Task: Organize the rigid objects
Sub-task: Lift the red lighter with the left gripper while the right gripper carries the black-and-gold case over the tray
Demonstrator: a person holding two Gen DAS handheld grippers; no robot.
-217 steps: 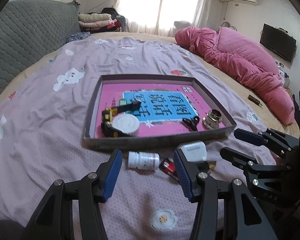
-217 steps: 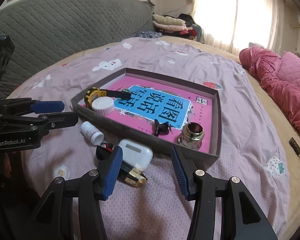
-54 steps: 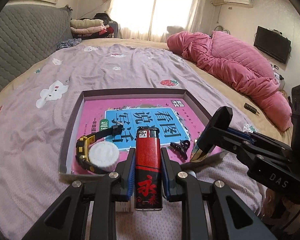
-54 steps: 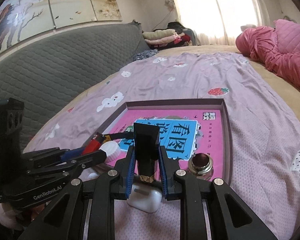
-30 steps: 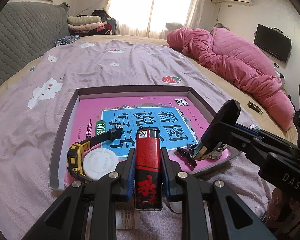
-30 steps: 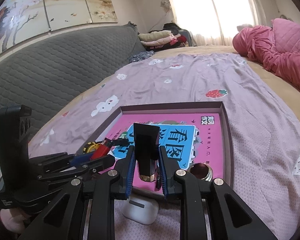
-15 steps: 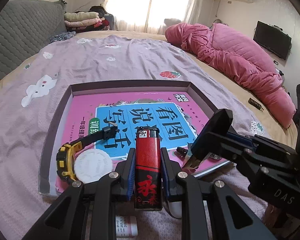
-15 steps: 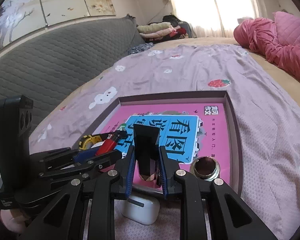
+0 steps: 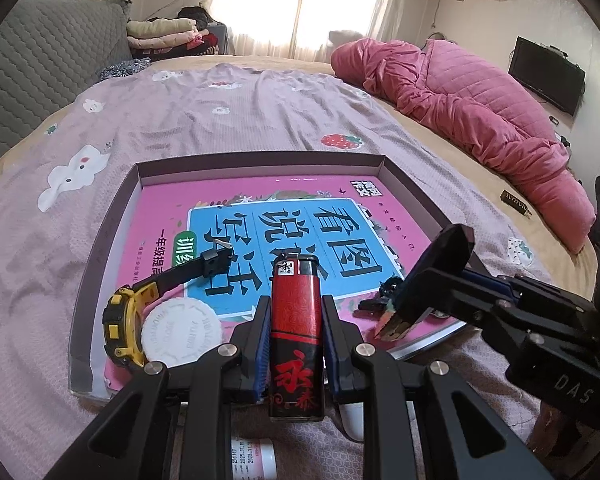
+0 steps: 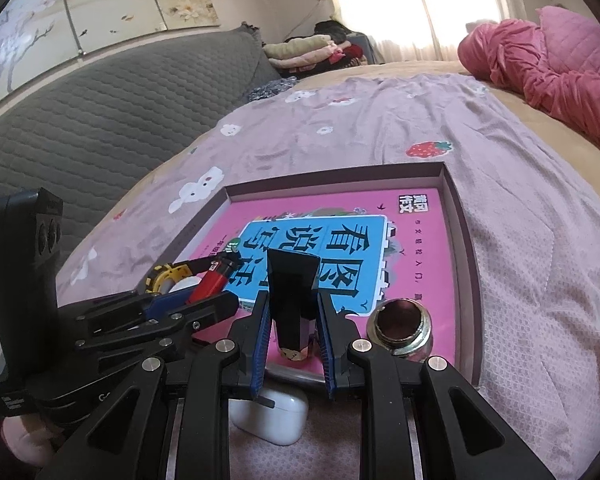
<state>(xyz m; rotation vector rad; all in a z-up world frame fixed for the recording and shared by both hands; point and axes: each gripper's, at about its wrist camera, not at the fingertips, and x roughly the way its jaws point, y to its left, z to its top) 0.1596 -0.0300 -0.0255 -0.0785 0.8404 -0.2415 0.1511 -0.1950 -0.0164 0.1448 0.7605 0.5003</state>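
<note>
Left tool [image 9: 294, 344] pinching a red lighter [image 9: 296, 332] upright above the near edge of the tray [image 9: 100, 236] on the bed. Right tool [image 10: 292, 340] clamped on a black wedge-shaped object [image 10: 292, 300], gold tip down, over the tray's near end beside a brass fitting [image 10: 400, 330].

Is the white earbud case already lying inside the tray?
No: in the right wrist view the earbud case lies on the bedspread, just outside the near wall of the tray.
</note>
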